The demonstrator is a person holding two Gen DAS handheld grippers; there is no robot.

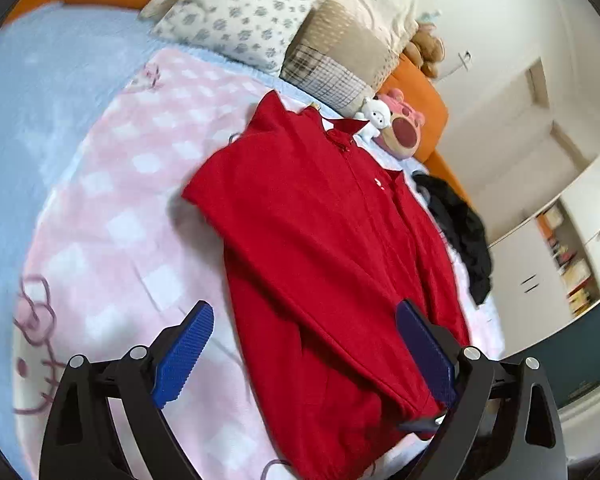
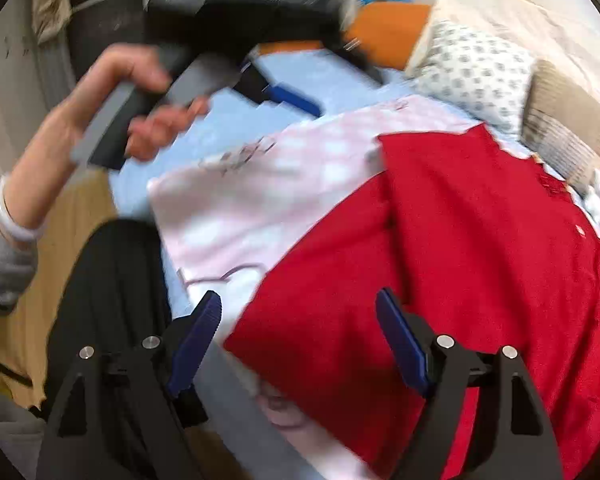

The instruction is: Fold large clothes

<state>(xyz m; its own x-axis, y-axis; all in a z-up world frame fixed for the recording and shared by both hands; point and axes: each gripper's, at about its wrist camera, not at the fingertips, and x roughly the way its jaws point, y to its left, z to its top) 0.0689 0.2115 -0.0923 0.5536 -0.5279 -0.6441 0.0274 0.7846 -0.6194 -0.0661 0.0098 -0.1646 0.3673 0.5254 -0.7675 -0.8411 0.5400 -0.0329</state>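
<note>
Both released: the left claw (image 1: 304, 344) and right claw (image 2: 300, 340) hover with jaws apart above the red jacket (image 1: 320, 220) lying on the pink blanket (image 1: 120, 200).

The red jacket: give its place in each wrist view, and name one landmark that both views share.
Left wrist view: the red jacket lies from centre to lower right on the pink checked blanket, collar toward the pillows.
Right wrist view: it fills the right and lower centre, partly blurred.
Shared landmark: the white pillow with grey flowers, beyond the jacket in both.
</note>
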